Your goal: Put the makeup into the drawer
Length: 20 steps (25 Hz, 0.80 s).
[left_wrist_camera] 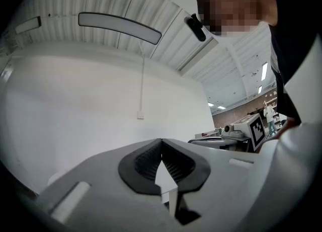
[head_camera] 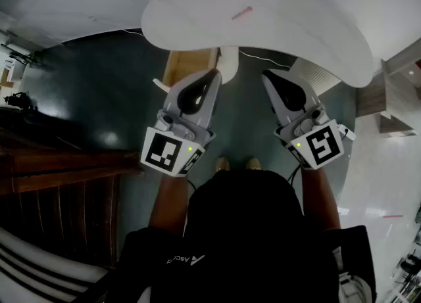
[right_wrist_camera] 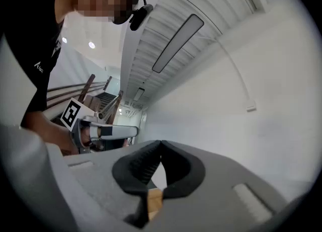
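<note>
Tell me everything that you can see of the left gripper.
The left gripper has a light grey, plastic-looking body, black ribbed pads and a cube with a black-and-white square marker. Its jaws are shut tip to tip, nothing between them. The person holds it over the dark floor, pointing toward the edge of the white table; it touches neither.

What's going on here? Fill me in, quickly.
A person stands at a white table holding a gripper in each hand. The left gripper and right gripper are both shut and empty, near the table's front edge. A small pink item lies untouched on the tabletop. Nothing has been picked up yet.
</note>
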Available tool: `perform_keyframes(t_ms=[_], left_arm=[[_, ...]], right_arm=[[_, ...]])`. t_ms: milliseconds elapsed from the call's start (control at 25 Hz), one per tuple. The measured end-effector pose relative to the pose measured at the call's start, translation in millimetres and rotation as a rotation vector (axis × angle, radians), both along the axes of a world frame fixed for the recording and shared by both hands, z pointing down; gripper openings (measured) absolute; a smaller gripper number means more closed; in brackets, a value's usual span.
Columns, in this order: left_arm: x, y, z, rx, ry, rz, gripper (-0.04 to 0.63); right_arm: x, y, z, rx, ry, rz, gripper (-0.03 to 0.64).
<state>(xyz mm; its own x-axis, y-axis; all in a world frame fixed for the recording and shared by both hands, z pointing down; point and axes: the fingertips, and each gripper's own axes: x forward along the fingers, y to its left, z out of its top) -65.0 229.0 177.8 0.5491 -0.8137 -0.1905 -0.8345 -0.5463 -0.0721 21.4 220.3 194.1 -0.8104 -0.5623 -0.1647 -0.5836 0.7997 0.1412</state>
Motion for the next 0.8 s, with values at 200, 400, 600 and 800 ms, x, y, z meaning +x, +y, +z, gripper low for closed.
perform_keyframes(t_ms=[200,400,600,800], left_arm=[[-16,-1,2,0.002,0.011,0.003,0.011],[-30,-5,7,-0.002,0.028,0.020,0.011],[-50,-13,13,-0.013,0.038,0.045,0.011],[-70,-27,25,-0.027,0.027,0.087,0.011]], right_arm=[[-16,3,0,0.003,-0.003,-0.005,0.003],[-27,-4,1,-0.010,0.000,0.023,0.003],[-41,-11,7,-0.029,0.010,0.062,0.003],[-49,-21,18,-0.057,0.030,0.128,0.003]])
